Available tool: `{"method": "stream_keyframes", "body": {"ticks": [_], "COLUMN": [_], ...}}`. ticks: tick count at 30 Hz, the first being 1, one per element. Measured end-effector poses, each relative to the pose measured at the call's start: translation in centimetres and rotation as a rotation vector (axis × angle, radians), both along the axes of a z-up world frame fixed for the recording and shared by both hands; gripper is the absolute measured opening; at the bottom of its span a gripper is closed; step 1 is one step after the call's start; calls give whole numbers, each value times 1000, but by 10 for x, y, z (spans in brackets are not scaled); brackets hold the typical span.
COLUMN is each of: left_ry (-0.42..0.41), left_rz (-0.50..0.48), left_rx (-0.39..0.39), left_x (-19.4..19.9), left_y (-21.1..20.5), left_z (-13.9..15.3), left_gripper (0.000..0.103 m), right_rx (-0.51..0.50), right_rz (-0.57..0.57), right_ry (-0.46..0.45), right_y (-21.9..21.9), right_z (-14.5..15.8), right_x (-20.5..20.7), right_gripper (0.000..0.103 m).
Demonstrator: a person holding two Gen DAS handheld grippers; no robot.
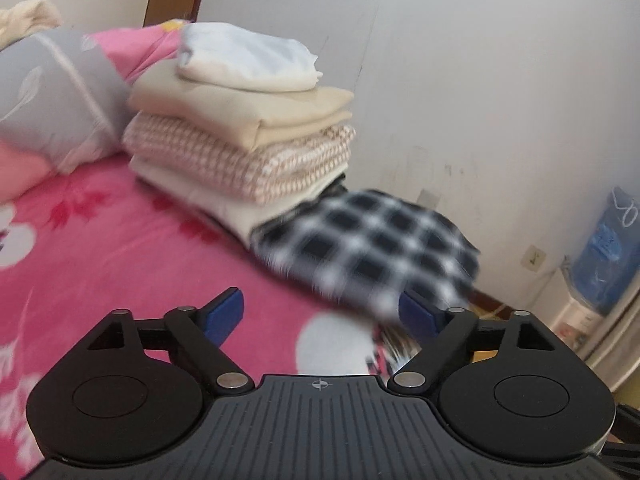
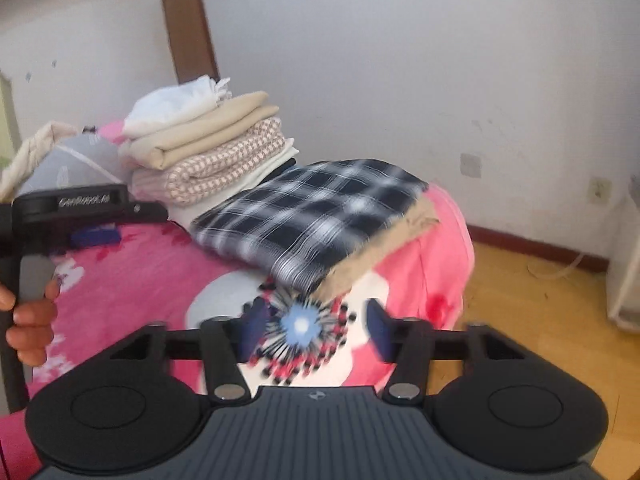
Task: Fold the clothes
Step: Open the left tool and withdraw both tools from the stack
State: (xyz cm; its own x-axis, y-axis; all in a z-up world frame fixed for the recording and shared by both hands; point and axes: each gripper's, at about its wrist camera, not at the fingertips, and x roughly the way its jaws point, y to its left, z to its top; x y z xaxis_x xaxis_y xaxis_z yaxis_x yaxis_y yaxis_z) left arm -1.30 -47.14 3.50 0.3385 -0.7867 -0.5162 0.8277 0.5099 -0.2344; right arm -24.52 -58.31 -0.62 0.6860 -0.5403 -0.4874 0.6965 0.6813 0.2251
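Clothes sit folded on the pink floral bed cover (image 1: pixel 100 248): your plaid shirt (image 1: pixel 372 244), black and white check, lies flat near the bed's corner, blurred in the left wrist view and sharper in the right wrist view (image 2: pixel 308 208). Under its outer edge a tan garment (image 2: pixel 384 248) pokes out. Just behind the plaid shirt, touching it, stands a stack of folded clothes (image 1: pixel 240 128): white piece on top, beige below it, then a pink-checked one, then cream at the bottom. Grey pillow (image 1: pixel 56 100) lies beside the stack, toward the headboard. Your left tool (image 1: pixel 322 316) hovers over the bed cover with its blue pads (image 1: pixel 224 312) wide apart, nothing between them; the plaid shirt's near edge sits just ahead of the right-hand pad, whether touching it you cannot tell through the blur. Your right tool (image 2: pixel 316 328) also has its pads apart and holds nothing, over a blurred blue-and-red flower print (image 2: pixel 300 328) on the bed cover, short of the plaid shirt's near corner. From the right wrist view you see your left tool (image 2: pixel 94 236) side-on at the left edge, and your left hand (image 2: pixel 30 316) wrapped round its black handle. White wall (image 2: pixel 400 60) behind, wooden floor (image 2: pixel 532 320) to the right of the bed.
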Motion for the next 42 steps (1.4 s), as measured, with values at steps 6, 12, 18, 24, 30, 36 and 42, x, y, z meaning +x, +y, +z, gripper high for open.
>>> {"method": "stream_keyframes", "body": {"ticks": [6, 12, 18, 24, 30, 36, 42], "left_ry": [-12, -15, -56, -75, -107, -109, -124], "left_rz": [-29, -40, -24, -1, 4, 24, 39], "left_rx": [-30, -27, 2, 17, 54, 82, 109], "left_x": [-41, -65, -71, -68, -70, -67, -67], "left_y": [62, 110, 126, 126, 126, 124, 121], "left_z": [27, 35, 38, 41, 38, 35, 32], "left_gripper": [100, 103, 103, 103, 103, 103, 103], "right_rx": [1, -6, -14, -29, -40, -34, -25], "right_rz": [-34, -54, -86, -101, -135, -150, -155], "right_ry": [0, 0, 4, 25, 43, 62, 63], "right_y": [54, 97, 127, 142, 146, 147, 145], "right_z": [25, 39, 47, 52, 50, 45, 43], "right_x": [-37, -51, -48, -37, -28, -24, -23], "right_gripper": [82, 93, 99, 102, 103, 103, 103]}}
